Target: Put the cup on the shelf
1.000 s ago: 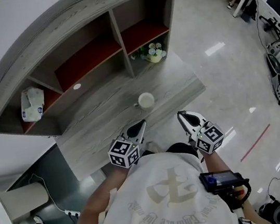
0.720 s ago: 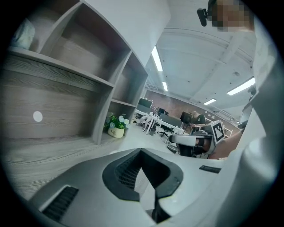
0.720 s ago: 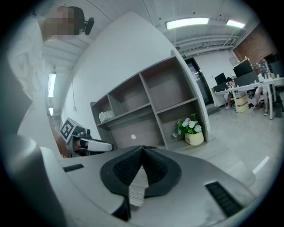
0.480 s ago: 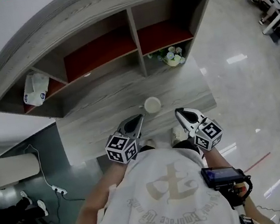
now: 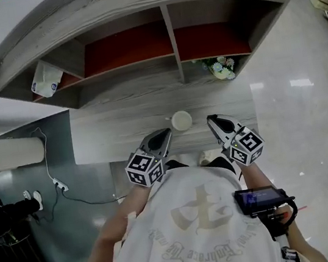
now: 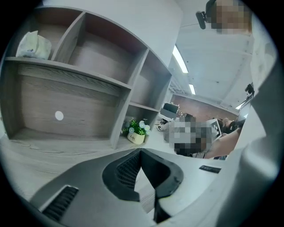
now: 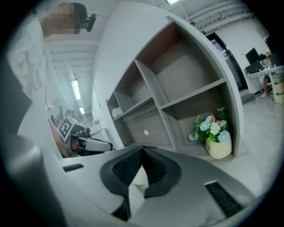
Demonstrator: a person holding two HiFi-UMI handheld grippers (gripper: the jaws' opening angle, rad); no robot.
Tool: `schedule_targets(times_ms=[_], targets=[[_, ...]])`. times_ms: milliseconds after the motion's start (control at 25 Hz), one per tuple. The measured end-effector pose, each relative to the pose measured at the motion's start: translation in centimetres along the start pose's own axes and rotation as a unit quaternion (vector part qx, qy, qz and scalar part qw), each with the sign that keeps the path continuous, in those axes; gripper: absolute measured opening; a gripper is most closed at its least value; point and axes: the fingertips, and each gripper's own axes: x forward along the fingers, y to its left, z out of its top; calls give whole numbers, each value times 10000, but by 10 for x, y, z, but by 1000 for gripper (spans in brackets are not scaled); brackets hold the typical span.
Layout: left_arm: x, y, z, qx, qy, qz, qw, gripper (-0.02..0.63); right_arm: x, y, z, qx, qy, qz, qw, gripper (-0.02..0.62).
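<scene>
Your left gripper [image 5: 163, 135] and right gripper [image 5: 213, 119] have neared the cup [image 5: 181, 120]; both pairs of fingers [image 6: 126, 173] meet, holding nothing.

The shelf unit [image 5: 131, 3] is grey with a streaked wood grain, and its upper compartments show dark red panels [image 5: 126, 47]. The counter [image 5: 115, 135] in front of the shelf unit has the same grey grain, and the cup [image 5: 181, 120] on it is cream-white. In the shelf unit's lower right compartment, the flowers [image 7: 213, 128] are pale blue, white and pink over green leaves, in a cream pot [image 7: 218, 148]. The packet [image 5: 45, 83] in its upper left compartment is white. The left gripper [image 5: 166, 132] and right gripper [image 5: 211, 119] are light grey with black ribbed pads [image 6: 126, 170]. Each bears a cube [image 5: 144, 168] of black-and-white square markers. The floor [image 5: 299, 124] right of the shelf unit is glossy pale grey.
</scene>
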Motion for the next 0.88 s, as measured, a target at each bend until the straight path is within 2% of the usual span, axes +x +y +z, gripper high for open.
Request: schedule_targets(times_ms=[200,440,640,720,800,840,880], targets=[[3,-3,-7,-164,10,386,9991,2,7,-7,-2,-9,219,460,9987,3],[8,8,-30,-220,261,775,9964,3,15,-12,-9,50,400,722,9966,3],[14,14,-51,-273,459,860,9949,25,16,-10,-11,5,518,790,9955,3],[19,14,-58,-262,535,824,9948,69,13,-9,-12,-7,557,751,9956,3],[25,13,-64,-177,631,733,9952,86,9,-8,-14,-11,587,709,9958,3],[27,12,-66,-105,682,693,9952,134,7,-7,-15,-11,602,686,9958,3],[29,12,-69,-25,734,671,9950,143,5,-7,-17,-10,616,659,9959,3]])
